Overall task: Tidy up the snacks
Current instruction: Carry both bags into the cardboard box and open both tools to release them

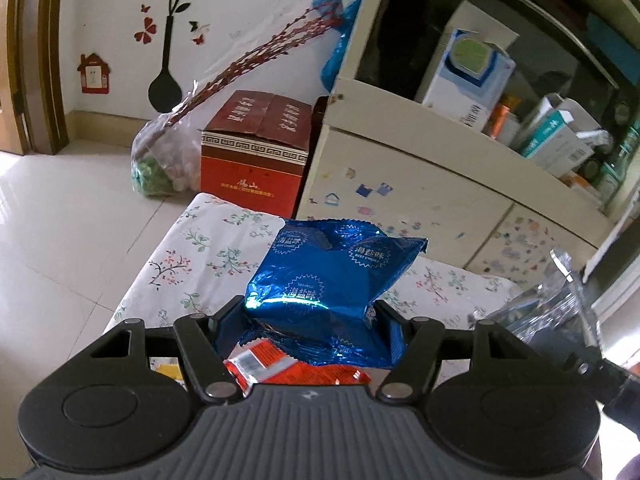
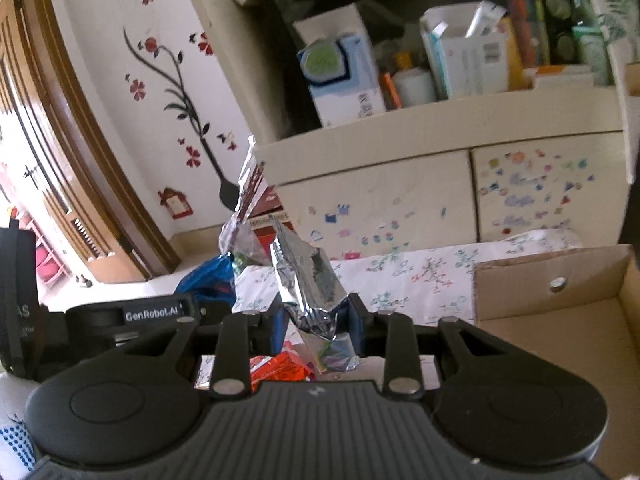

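Floral cloth covered the surface (image 1: 192,256), with a cream cabinet (image 2: 400,196) behind it and an open cardboard box (image 2: 560,320) at the right side. A blue snack bag (image 1: 328,280) was held between the jaws of the left gripper (image 1: 310,312), raised above an orange packet (image 1: 296,372) lying on the cloth. A silver foil packet (image 2: 312,292) was gripped upright by the right gripper (image 2: 316,320), its long axis standing nearly vertical. The box was seen just right of the right gripper, so that hand was judged nearer; the silver packet would probably be carried rightward into it.
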